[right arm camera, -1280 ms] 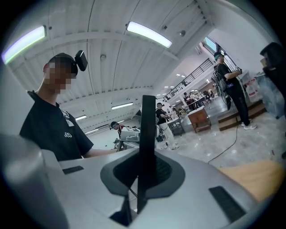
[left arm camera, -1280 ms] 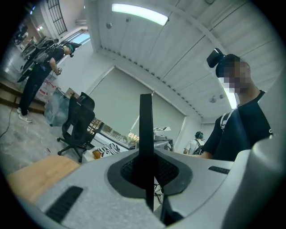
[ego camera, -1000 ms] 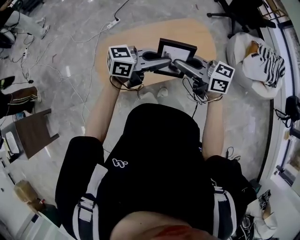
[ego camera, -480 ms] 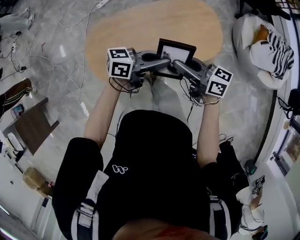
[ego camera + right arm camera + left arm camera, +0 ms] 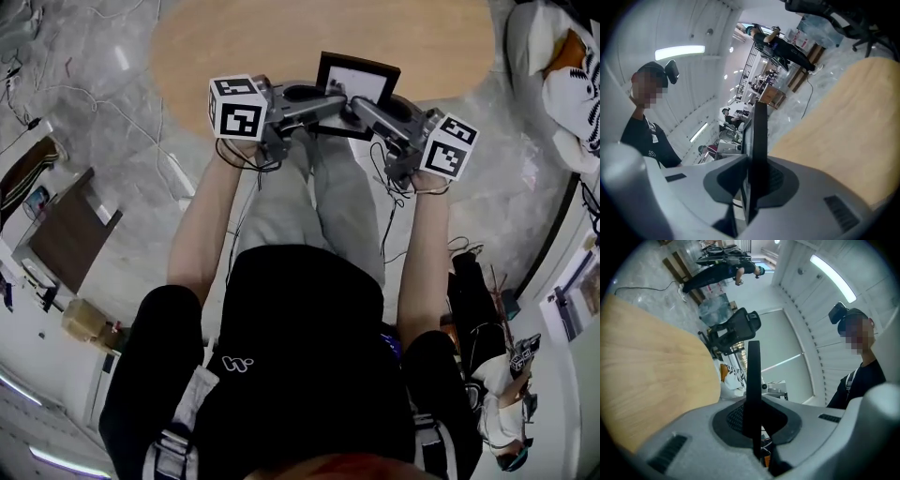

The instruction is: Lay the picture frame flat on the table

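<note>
The picture frame [image 5: 359,82] is black with a white inside and hangs upright over the near edge of the oval wooden table [image 5: 234,37]. My left gripper [image 5: 328,105] is shut on its lower left edge and my right gripper [image 5: 364,109] holds its lower right edge. In the left gripper view the frame [image 5: 752,376] shows edge-on as a thin dark bar pinched between the pads of the left gripper [image 5: 752,427]. In the right gripper view the frame [image 5: 759,136] stands between the pads of the right gripper [image 5: 752,183]; those jaws are opening a little but still touch it.
A white beanbag with a striped cloth [image 5: 562,56] lies on the floor at the far right. A low brown side table [image 5: 70,234] stands at the left, with cables on the floor around it. The tabletop [image 5: 647,366] [image 5: 843,136] stretches out beyond the frame.
The person has moved closer to the table, which now fills more of the top of the head view. Both grippers carried the frame forward, still upright.
</note>
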`<state>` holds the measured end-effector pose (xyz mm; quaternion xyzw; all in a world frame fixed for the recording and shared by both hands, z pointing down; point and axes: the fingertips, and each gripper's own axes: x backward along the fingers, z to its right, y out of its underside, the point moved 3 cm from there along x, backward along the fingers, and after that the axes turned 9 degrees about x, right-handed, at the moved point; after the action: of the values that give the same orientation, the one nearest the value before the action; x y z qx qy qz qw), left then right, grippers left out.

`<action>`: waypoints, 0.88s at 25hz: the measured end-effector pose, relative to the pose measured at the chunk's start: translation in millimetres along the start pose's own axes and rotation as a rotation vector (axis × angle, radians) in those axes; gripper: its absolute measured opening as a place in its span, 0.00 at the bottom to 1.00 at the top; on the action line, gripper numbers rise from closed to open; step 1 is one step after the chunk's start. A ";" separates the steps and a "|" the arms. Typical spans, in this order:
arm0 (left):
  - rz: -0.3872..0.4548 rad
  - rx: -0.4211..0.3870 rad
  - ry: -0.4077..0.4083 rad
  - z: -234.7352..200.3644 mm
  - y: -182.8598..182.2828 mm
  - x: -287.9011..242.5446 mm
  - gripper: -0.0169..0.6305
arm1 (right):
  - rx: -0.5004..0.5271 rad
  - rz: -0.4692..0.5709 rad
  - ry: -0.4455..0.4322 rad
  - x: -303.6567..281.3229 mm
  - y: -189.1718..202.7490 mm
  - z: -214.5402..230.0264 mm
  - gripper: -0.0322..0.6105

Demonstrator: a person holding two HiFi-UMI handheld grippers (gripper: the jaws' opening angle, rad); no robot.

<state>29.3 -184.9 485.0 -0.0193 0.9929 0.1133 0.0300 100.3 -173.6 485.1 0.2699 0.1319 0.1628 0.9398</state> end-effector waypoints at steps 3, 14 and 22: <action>-0.017 0.046 -0.012 -39.1 11.9 0.6 0.06 | -0.056 -0.011 0.032 -8.3 26.0 30.3 0.12; -0.073 0.009 0.015 -145.5 35.8 23.2 0.17 | -0.128 -0.003 -0.034 -34.0 72.6 109.1 0.08; 0.022 -0.037 -0.286 -192.7 45.9 61.5 0.05 | -0.163 -0.023 0.172 -38.5 90.4 173.7 0.08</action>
<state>-44.8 -185.7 678.8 0.0075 0.9764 0.1336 0.1696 102.3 -196.4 683.3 0.1761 0.2016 0.1850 0.9456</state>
